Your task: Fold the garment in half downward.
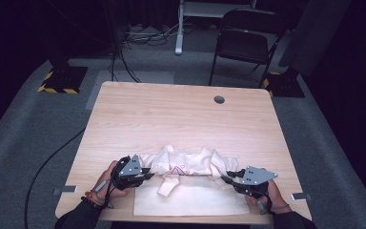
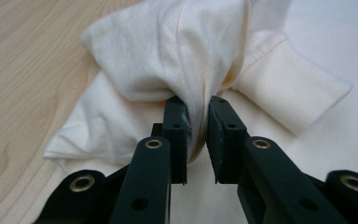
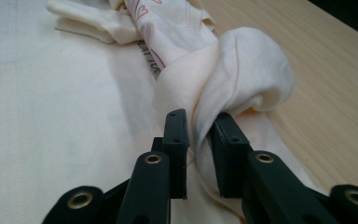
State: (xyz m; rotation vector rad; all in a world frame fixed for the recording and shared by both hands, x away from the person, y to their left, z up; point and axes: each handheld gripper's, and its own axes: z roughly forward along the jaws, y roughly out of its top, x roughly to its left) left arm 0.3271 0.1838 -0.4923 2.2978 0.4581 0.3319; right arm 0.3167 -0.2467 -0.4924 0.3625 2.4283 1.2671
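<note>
A cream long-sleeved shirt (image 1: 186, 191) lies on the wooden table (image 1: 181, 114) near the front edge, its lower part flat and its upper part bunched into a ridge. My left gripper (image 1: 145, 175) is shut on a fold of the shirt (image 2: 186, 60) at the bunch's left end, cloth pinched between the jaws. A cuffed sleeve (image 2: 298, 88) lies just right of that fold. My right gripper (image 1: 228, 180) is shut on a twisted fold of the shirt (image 3: 242, 74) at the right end. Pink print (image 3: 144, 28) shows on the cloth beyond it.
A round cable hole (image 1: 219, 99) sits in the table's far side. Bare wood stretches behind the shirt. A black folding chair (image 1: 248, 38) and cables stand on the grey floor beyond the table.
</note>
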